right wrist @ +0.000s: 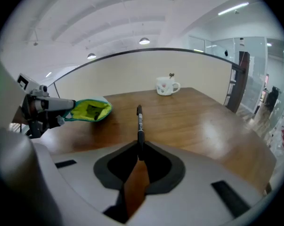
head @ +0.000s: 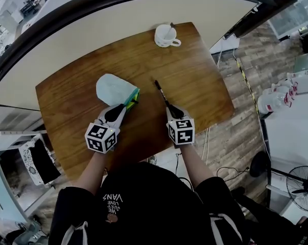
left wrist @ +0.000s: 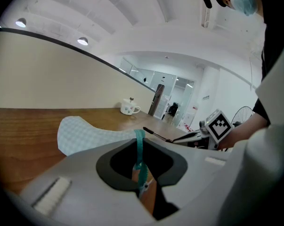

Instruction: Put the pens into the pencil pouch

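1. Over the worktop (head: 194,86), head view: our pouch (head: 113,88) lies with its mouth turned toward the pen (head: 161,93). A mug (head: 165,35) stands well apart, and nothing lies between pouch and pen.
2. Left gripper view: our left gripper (left wrist: 141,173) pinches the teal zipper edge (left wrist: 140,147), likely to steady the pouch.
3. Right gripper view: our right gripper (right wrist: 139,161) pinches the pen's near end, ready to carry it.

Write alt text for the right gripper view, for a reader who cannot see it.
The right gripper pinches the end of a black pen, which points away across a wooden table. At left, the left gripper holds a pencil pouch with its mouth open, yellow-green lining showing; a white mug stands near the far edge.
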`<state>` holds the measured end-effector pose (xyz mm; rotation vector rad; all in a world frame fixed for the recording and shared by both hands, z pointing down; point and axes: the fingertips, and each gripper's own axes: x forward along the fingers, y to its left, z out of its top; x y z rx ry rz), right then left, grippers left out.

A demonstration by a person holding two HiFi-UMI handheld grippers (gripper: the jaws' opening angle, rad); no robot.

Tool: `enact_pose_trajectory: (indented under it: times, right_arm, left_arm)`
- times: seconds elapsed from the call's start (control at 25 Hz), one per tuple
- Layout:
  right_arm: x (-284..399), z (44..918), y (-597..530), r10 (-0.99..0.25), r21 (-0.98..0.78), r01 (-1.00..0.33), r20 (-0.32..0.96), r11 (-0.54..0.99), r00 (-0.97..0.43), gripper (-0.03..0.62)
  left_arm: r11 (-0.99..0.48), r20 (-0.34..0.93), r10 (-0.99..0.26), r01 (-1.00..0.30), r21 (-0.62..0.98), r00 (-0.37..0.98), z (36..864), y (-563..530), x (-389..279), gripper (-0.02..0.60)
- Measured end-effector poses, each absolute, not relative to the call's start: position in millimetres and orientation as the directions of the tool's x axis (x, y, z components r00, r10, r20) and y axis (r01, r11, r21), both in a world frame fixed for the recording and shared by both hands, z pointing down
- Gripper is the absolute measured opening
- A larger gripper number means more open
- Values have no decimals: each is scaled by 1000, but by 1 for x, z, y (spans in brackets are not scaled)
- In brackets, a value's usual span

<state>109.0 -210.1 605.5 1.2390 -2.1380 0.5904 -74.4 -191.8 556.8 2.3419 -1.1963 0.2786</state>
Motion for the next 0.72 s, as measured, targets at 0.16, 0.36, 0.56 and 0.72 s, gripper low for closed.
enact_pose_trajectory:
  times: [0.16, 0.36, 0.56, 0.72]
  right_arm:
    - [94, 597, -180, -601, -128, -862, 666, 491, -442, 54]
    - [71, 589, -144, -558, -168, -823, 660, 543, -503, 54]
    - [58, 586, -124, -527, -184, -798, 663, 574, -532, 54]
    - [44, 583, -117, -502, -173, -766, 663, 619, -555, 54]
  left_arm:
    - [-501, 394, -701, -804, 320, 594, 556, -188, -70, 46]
    - [-506, 390, -703, -803, 314, 595, 553, -182, -65, 46]
    - [-519, 389, -693, -795, 315, 607, 554, -175, -59, 46]
    - [-538, 382, -681, -781, 318, 625, 554, -171, -55, 46]
